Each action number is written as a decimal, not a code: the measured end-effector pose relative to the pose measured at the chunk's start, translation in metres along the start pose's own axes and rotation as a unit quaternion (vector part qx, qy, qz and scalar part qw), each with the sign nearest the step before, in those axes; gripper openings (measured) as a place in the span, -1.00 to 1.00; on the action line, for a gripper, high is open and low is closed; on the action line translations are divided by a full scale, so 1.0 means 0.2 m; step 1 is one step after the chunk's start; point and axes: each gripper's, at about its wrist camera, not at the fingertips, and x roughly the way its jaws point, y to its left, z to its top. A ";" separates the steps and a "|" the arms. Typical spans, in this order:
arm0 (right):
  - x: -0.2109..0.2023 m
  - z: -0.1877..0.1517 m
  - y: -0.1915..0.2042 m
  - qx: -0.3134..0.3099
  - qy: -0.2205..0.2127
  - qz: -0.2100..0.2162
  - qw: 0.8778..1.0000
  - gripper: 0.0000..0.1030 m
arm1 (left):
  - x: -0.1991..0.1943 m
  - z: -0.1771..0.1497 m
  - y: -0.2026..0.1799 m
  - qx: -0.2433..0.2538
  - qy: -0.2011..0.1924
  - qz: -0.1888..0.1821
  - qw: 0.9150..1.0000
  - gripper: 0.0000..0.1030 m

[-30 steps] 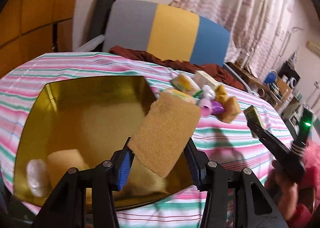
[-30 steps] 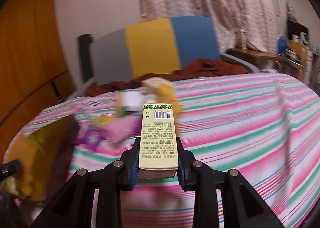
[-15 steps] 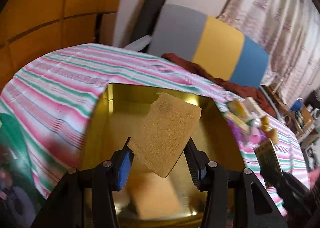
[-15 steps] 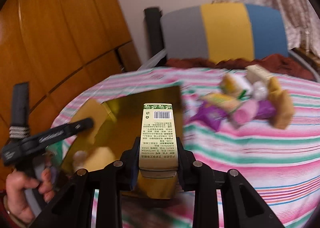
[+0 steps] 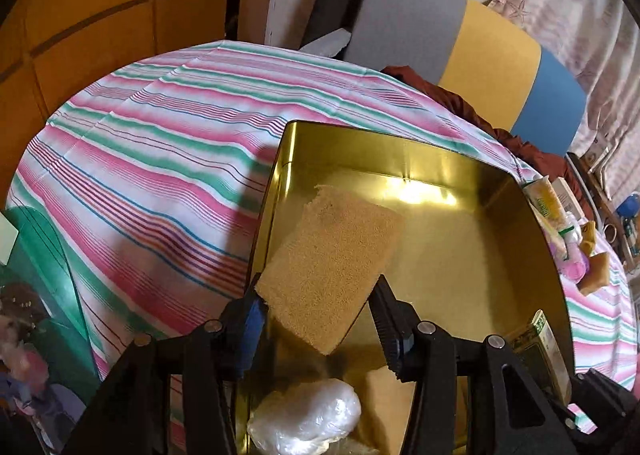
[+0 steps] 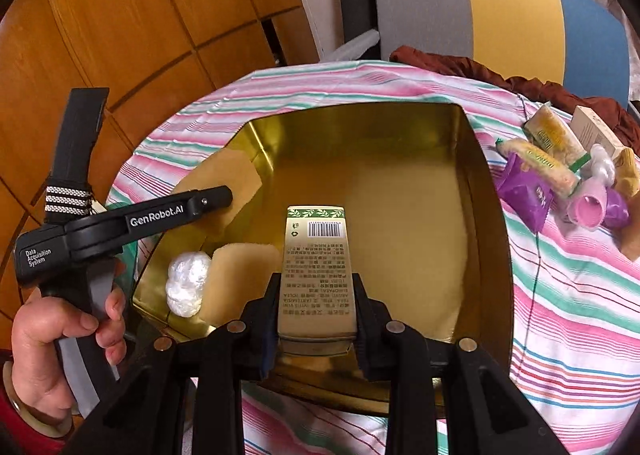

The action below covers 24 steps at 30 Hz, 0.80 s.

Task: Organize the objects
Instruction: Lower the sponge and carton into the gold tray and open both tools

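Observation:
Over the near-left part of the open gold tin hangs a flat tan scouring pad, tilted. My left gripper grips it by its lower corners, and its jaws are opening slightly. My right gripper is shut on a cream and green carton with a barcode, held above the tin's near side. From the right wrist, the left gripper and its pad sit at the tin's left wall. A white plastic-wrapped bundle and a yellow sponge lie inside the tin.
Right of the tin on the striped cloth is a pile: a purple packet, a pink cup, snack packets and a small box. A grey, yellow and blue chair back stands behind. Wood panelling is at left.
Both grippers have swung left, away from the pile, and now hang over the gold tin. The pad and the carton stayed in their jaws. The views tilted further down into the tin.

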 end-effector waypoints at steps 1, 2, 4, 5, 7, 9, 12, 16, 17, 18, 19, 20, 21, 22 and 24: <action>0.01 0.00 -0.01 0.003 0.002 -0.002 1.000 -0.42 | 0.00 0.00 0.00 0.003 0.000 0.000 1.000 0.02; 0.01 0.00 -0.01 0.006 0.004 -0.002 1.000 -0.42 | 0.00 0.00 0.00 0.001 0.001 -0.003 1.000 0.03; 0.02 0.00 -0.03 0.014 0.009 -0.002 1.000 -0.42 | -0.01 0.00 0.02 -0.020 0.003 -0.019 1.000 0.12; 0.02 0.00 -0.04 0.017 0.011 -0.003 1.000 -0.42 | -0.02 0.00 0.03 -0.028 0.004 -0.027 0.999 0.17; 0.03 0.01 -0.05 0.024 0.016 -0.002 1.000 -0.42 | -0.06 0.00 0.06 -0.051 -0.002 -0.044 0.998 0.40; 0.04 0.01 -0.06 0.029 0.019 0.000 0.999 -0.42 | -0.12 0.01 0.07 -0.069 -0.018 -0.051 0.996 0.55; 0.05 0.00 -0.06 0.035 0.024 0.007 0.999 -0.42 | -0.22 0.01 0.08 -0.080 -0.047 -0.036 0.995 0.72; 0.06 -0.01 -0.05 0.041 0.027 0.012 0.999 -0.41 | -0.32 0.01 0.10 -0.096 -0.080 -0.023 0.992 0.88; 0.06 -0.01 -0.06 0.042 0.027 0.012 0.999 -0.40 | -0.34 0.01 0.11 -0.099 -0.084 -0.022 0.991 0.89; 0.07 -0.01 -0.05 0.043 0.026 0.013 0.999 -0.39 | -0.36 0.02 0.12 -0.103 -0.086 -0.023 0.991 0.92; 0.06 -0.01 -0.05 0.044 0.025 0.019 0.999 -0.38 | -0.36 0.02 0.12 -0.105 -0.087 -0.022 0.990 0.94; 0.06 -0.01 -0.05 0.045 0.023 0.024 0.998 -0.37 | -0.37 0.02 0.13 -0.109 -0.087 -0.019 0.990 0.95; 0.05 -0.01 -0.05 0.046 0.019 0.025 0.998 -0.35 | -0.37 0.02 0.13 -0.113 -0.086 -0.017 0.990 0.95; 0.03 -0.01 -0.05 0.046 0.015 0.023 0.999 -0.34 | -0.37 0.01 0.14 -0.116 -0.084 -0.018 0.990 0.95; 0.02 -0.01 -0.06 0.049 0.011 0.024 0.998 -0.33 | -0.36 0.00 0.14 -0.123 -0.077 -0.021 0.989 0.95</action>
